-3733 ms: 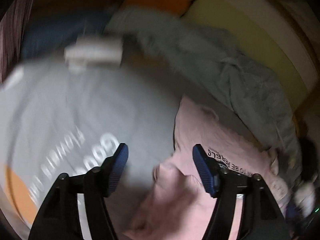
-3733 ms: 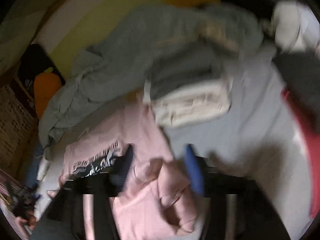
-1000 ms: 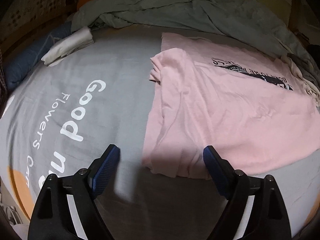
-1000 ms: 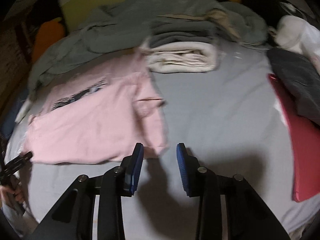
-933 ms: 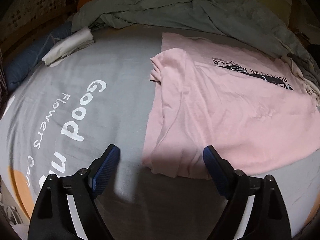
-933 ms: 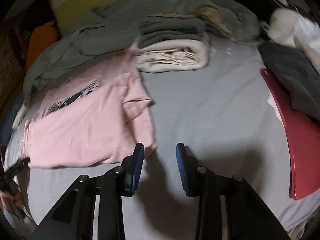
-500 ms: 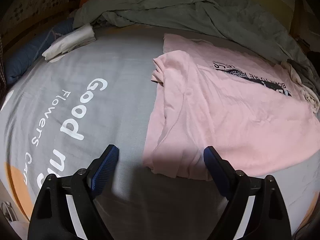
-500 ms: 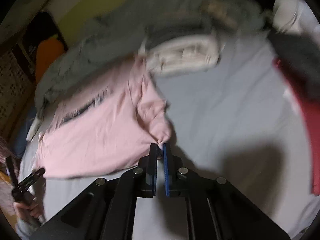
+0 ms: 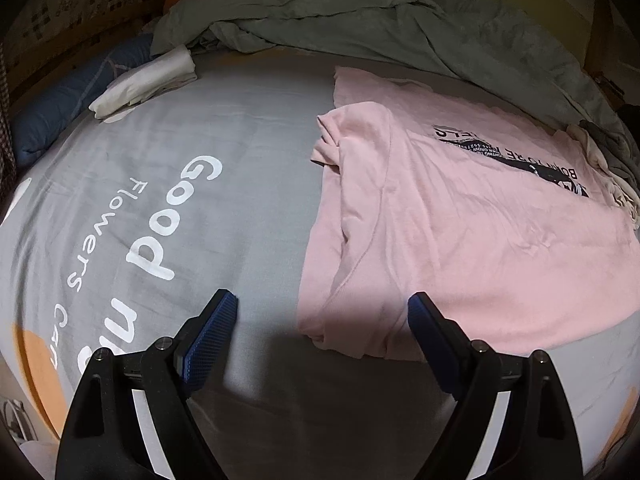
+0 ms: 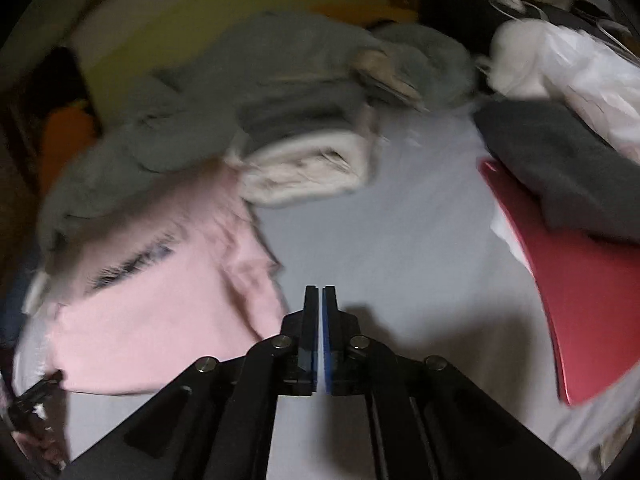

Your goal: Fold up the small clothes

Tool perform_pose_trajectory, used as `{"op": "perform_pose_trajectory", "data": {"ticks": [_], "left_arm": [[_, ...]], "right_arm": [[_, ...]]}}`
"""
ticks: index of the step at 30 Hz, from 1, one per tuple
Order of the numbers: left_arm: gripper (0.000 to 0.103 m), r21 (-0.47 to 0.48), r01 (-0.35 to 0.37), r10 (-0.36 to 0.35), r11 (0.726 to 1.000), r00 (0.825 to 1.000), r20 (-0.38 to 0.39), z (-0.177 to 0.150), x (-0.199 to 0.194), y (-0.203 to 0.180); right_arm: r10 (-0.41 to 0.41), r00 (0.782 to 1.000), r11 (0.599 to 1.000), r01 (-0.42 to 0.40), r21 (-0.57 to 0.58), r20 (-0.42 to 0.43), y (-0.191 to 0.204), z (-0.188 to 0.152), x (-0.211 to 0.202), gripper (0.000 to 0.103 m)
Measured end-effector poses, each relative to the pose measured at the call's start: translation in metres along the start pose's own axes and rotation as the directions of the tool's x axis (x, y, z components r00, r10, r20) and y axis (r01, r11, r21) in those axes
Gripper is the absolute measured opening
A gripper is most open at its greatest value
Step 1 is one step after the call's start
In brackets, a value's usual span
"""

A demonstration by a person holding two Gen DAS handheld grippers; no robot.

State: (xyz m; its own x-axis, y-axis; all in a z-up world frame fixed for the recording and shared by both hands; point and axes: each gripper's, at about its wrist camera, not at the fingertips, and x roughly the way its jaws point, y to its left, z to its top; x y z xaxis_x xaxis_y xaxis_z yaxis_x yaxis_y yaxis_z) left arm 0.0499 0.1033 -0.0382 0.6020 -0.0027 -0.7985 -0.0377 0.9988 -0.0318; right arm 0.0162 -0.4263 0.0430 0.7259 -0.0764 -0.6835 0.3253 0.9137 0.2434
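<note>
The left tongs [image 9: 322, 312] stand wide open over the bed [image 9: 240, 152], holding nothing. The near left corner of the pink T-shirt [image 9: 460, 240] lies flat between their two blue pads, and the pads do not touch the cloth. The shirt spreads ahead and to the right of these tongs, one sleeve folded in over its left side, with a dark line of print near its far right edge. To the left of the tongs the grey sheet carries large white lettering. Far ahead lies a rumpled grey-green blanket [image 9: 360, 28], and ahead to the left a small white cloth [image 9: 148, 80].

The right tongs [image 10: 321, 296] are fully closed, pad against pad. This view is blurred, but they seem to grip nothing: the pink T-shirt [image 10: 160, 300] ends just to their left. Ahead of them sits a folded cream and grey stack [image 10: 308, 160]; to their right lie a red flat thing [image 10: 580, 300] and a dark grey garment [image 10: 560, 168].
</note>
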Motion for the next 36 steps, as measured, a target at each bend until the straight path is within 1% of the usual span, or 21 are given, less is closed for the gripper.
{"op": "perform_pose_trajectory", "data": {"ticks": [2,3,5,9,11,14,15,16,18,20,21,22,24,26,28,30,32,33,34,35,36], "left_arm": [[0.088,0.002,-0.003,0.003,1.0,1.0,0.001,0.0,0.001,0.0],[0.088,0.002,-0.003,0.003,1.0,1.0,0.002,0.0,0.001,0.0],[0.088,0.002,-0.002,0.002,1.0,1.0,0.001,0.0,0.001,0.0],[0.088,0.001,-0.003,0.003,1.0,1.0,0.001,0.0,0.001,0.0],[0.088,0.002,-0.002,0.002,1.0,1.0,0.002,0.0,0.001,0.0],[0.088,0.005,-0.002,0.002,1.0,1.0,0.002,0.0,0.001,0.0],[0.088,0.005,-0.003,0.003,1.0,1.0,0.002,0.0,0.001,0.0],[0.088,0.004,-0.002,0.002,1.0,1.0,0.002,0.0,0.001,0.0],[0.088,0.004,-0.001,0.001,1.0,1.0,0.002,0.0,0.001,0.0],[0.088,0.003,-0.002,0.002,1.0,1.0,0.002,0.0,0.001,0.0],[0.088,0.003,-0.002,0.002,1.0,1.0,0.002,0.0,0.001,0.0],[0.088,0.004,-0.003,0.003,1.0,1.0,0.002,0.0,0.001,0.0],[0.088,0.005,-0.004,0.004,1.0,1.0,0.002,0.0,0.001,0.0],[0.088,0.004,-0.002,0.002,1.0,1.0,0.002,0.0,0.001,0.0],[0.088,0.004,-0.002,0.002,1.0,1.0,0.002,0.0,0.001,0.0],[0.089,0.006,-0.004,0.004,1.0,1.0,0.002,0.0,0.001,-0.001],[0.089,0.011,-0.006,0.006,1.0,1.0,0.003,-0.001,0.001,-0.002],[0.089,0.013,-0.007,0.007,1.0,1.0,0.002,-0.001,0.001,-0.002],[0.089,0.014,-0.006,0.006,1.0,1.0,0.001,-0.001,0.001,-0.002],[0.089,0.014,-0.004,0.004,1.0,1.0,-0.001,-0.001,0.001,-0.002],[0.089,0.012,-0.001,0.001,1.0,1.0,-0.001,-0.001,0.001,-0.001]], "right_arm": [[0.034,0.999,0.998,-0.034,-0.048,-0.002,0.011,0.009,0.005,0.007],[0.059,0.998,0.995,-0.06,-0.074,-0.017,0.018,0.011,0.009,0.011],[0.129,0.99,0.986,-0.135,-0.1,-0.065,0.031,0.015,0.022,0.012],[0.145,0.975,0.981,-0.163,-0.101,-0.169,0.043,0.015,0.049,0.013],[0.145,0.971,0.983,-0.164,-0.087,-0.193,0.041,0.01,0.057,0.013],[0.168,0.965,0.98,-0.185,-0.07,-0.201,0.036,0.003,0.056,0.014],[0.175,0.964,0.978,-0.193,-0.078,-0.198,0.038,0.001,0.055,0.02],[0.178,0.965,0.976,-0.198,-0.091,-0.194,0.041,0.001,0.055,0.034],[0.167,0.969,0.973,-0.192,-0.13,-0.183,0.046,-0.003,0.054,0.052],[0.153,0.971,0.973,-0.181,-0.146,-0.184,0.05,-0.004,0.057,0.052],[0.15,0.968,0.972,-0.181,-0.146,-0.203,0.051,-0.005,0.062,0.044],[0.151,0.965,0.972,-0.184,-0.143,-0.216,0.05,-0.006,0.065,0.026],[0.175,0.958,0.97,-0.208,-0.126,-0.228,0.049,-0.007,0.069,0.007],[0.178,0.966,0.971,-0.203,-0.123,-0.187,0.048,-0.008,0.063,0.006],[0.176,0.981,0.971,-0.187,-0.15,-0.086,0.051,-0.006,0.043,0.005],[0.136,0.99,0.97,-0.14,-0.197,-0.034,0.058,-0.006,0.032,0.005],[0.06,0.994,0.97,-0.079,-0.229,-0.088,0.06,-0.011,0.046,0.005],[0.038,0.99,0.975,-0.066,-0.212,-0.135,0.056,-0.015,0.059,0.005],[0.04,0.985,0.98,-0.072,-0.187,-0.169,0.052,-0.018,0.067,0.005],[0.042,0.985,0.98,-0.073,-0.183,-0.167,0.051,-0.017,0.068,0.005],[0.027,0.989,0.979,-0.056,-0.197,-0.146,0.052,-0.015,0.064,0.006]]}}
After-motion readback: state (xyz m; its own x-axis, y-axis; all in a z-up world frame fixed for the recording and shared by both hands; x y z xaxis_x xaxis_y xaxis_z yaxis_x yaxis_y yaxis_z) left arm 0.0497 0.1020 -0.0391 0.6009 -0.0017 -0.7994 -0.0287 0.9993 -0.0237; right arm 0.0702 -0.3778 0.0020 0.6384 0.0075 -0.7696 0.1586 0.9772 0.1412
